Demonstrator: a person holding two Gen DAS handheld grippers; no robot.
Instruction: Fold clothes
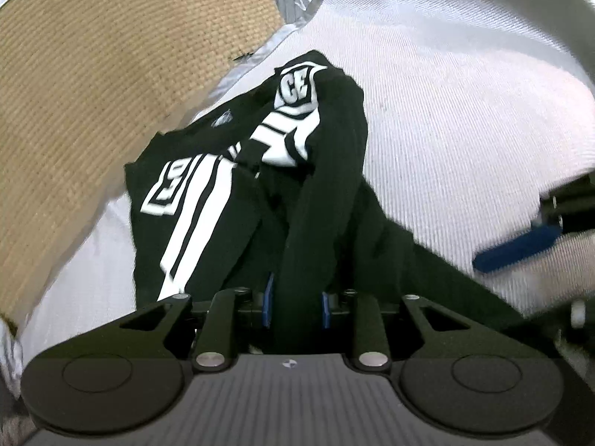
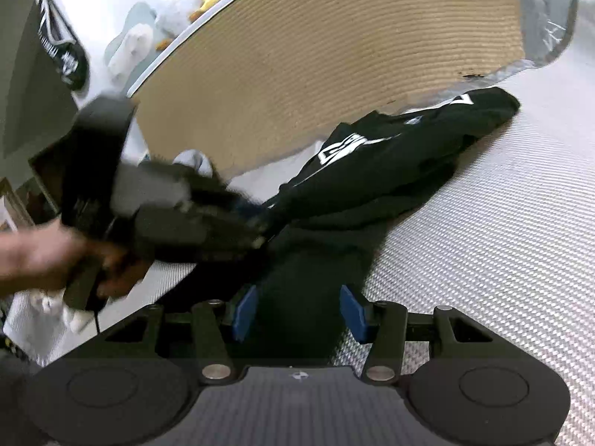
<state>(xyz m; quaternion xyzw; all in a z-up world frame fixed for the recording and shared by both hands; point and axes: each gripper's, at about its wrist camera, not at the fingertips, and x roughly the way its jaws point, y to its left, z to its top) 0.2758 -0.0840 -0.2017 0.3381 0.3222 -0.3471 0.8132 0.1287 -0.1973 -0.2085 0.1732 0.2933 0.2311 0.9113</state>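
Note:
A black garment [image 1: 334,148] with white block letters and stripes lies crumpled on a white woven cover [image 1: 465,111]. My left gripper [image 1: 296,299] is shut on a thick bunch of its black cloth, which fills the narrow gap between the blue pads. In the right wrist view the same garment [image 2: 390,171] stretches away to the upper right. My right gripper [image 2: 299,312] stands open, its blue pads wide apart with black cloth lying between them. The left gripper [image 2: 260,223] shows blurred at the left, held by a hand [image 2: 44,256].
A tan ribbed mat [image 2: 316,55] with a grey plastic edge lies just beyond the garment, also seen in the left wrist view [image 1: 93,93]. White stuffed toys [image 2: 178,11] and a black printed bag [image 2: 59,52] lie at the far left. The white cover [image 2: 502,241] extends right.

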